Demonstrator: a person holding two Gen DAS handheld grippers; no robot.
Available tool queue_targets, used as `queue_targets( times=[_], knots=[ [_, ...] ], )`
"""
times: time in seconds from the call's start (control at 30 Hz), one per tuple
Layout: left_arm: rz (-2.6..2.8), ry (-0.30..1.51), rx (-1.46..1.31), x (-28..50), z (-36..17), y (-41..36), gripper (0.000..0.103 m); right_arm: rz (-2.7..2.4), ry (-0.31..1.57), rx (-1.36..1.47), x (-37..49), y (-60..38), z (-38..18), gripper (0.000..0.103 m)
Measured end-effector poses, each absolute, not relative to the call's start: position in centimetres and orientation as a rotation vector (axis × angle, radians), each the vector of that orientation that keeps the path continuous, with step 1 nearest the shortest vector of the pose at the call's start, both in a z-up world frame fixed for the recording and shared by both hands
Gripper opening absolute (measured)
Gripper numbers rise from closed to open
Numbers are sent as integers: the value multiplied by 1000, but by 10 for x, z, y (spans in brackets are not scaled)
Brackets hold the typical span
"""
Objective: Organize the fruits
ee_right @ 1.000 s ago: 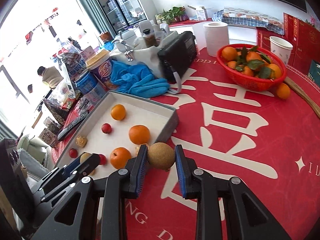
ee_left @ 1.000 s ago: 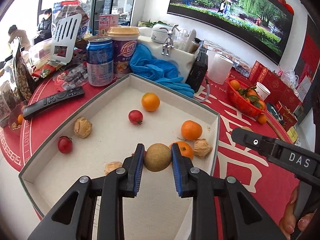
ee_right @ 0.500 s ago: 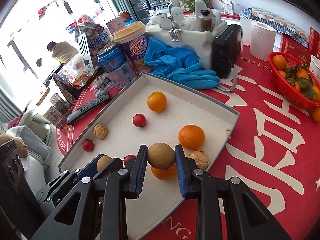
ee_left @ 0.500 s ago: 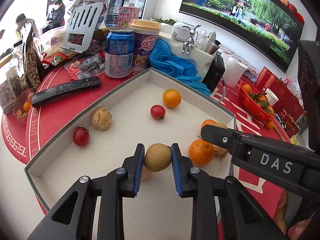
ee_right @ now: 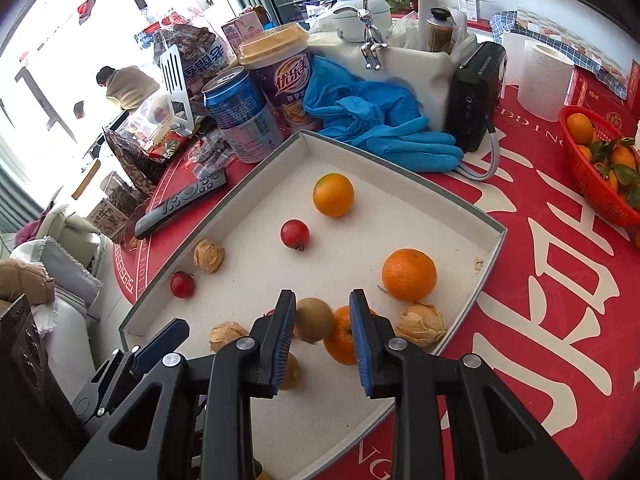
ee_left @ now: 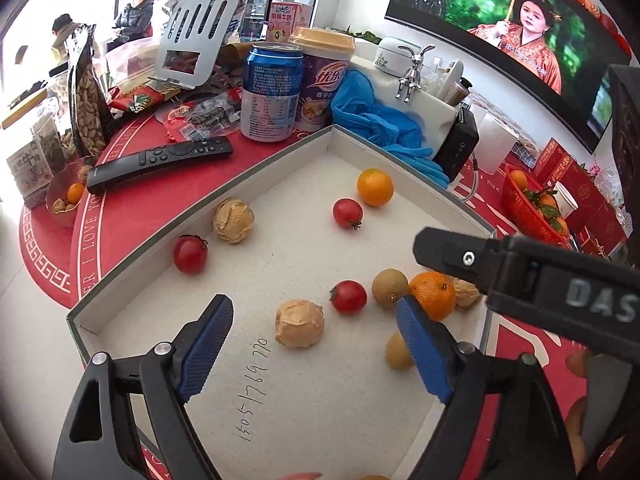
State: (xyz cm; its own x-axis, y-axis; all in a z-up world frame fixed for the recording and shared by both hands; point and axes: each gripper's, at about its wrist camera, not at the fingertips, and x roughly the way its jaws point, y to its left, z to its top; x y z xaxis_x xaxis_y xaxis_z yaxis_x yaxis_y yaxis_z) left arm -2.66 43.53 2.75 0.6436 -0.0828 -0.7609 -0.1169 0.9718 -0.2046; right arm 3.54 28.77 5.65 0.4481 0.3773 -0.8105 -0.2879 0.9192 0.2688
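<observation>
A round brown longan (ee_right: 314,320) sits between the blue pads of the right gripper (ee_right: 322,334), whose jaws are opening; a gap shows beside each pad, so the fruit is no longer squeezed. It lies low in the shallow white cardboard tray (ee_right: 486,270), touching a small orange tangerine (ee_right: 340,340) just to its right. The left wrist view shows the same longan (ee_left: 390,288) from the other side, resting on the tray floor (ee_left: 304,400) between a red cherry tomato (ee_left: 348,296) and the tangerine (ee_left: 432,294), with the black arm of the right gripper (ee_left: 520,276) above them.

The left gripper (ee_left: 316,344) is also opening, its jaws wide apart and holding nothing; a papery tan husked fruit (ee_left: 299,323) lies on the tray between its fingers. A second yellowish-brown longan (ee_left: 396,354) is half hidden behind its right finger (ee_left: 424,356); in the right wrist view only a sliver of that fruit shows.

Only the right wrist view shows a larger orange (ee_right: 409,274) near the tray's right wall and another husked fruit (ee_right: 422,325) below it. Further back in the tray lie another orange (ee_right: 333,194), a cherry tomato (ee_right: 295,233), a husked fruit (ee_right: 208,255) and a tomato (ee_right: 182,284) by the left wall.

Beyond the tray on the red tablecloth (ee_right: 540,320) are blue rubber gloves (ee_right: 380,128), a blue drink can (ee_left: 273,96), a black remote control (ee_left: 160,162) and a red basket of tangerines (ee_right: 600,168).
</observation>
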Motion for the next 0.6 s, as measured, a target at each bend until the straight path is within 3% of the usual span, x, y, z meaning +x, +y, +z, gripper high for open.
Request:
queue_targets(
  times=[0.03, 0.07, 0.6],
  knots=[
    [16, 877, -246, -27, 28, 435, 90, 413, 1020, 102, 35, 287, 59, 72],
    [9, 875, -245, -27, 28, 435, 90, 411, 1009, 105, 35, 286, 61, 99],
    [19, 850, -197, -32, 35, 428, 91, 333, 1014, 18, 32, 285, 68, 102]
  ],
)
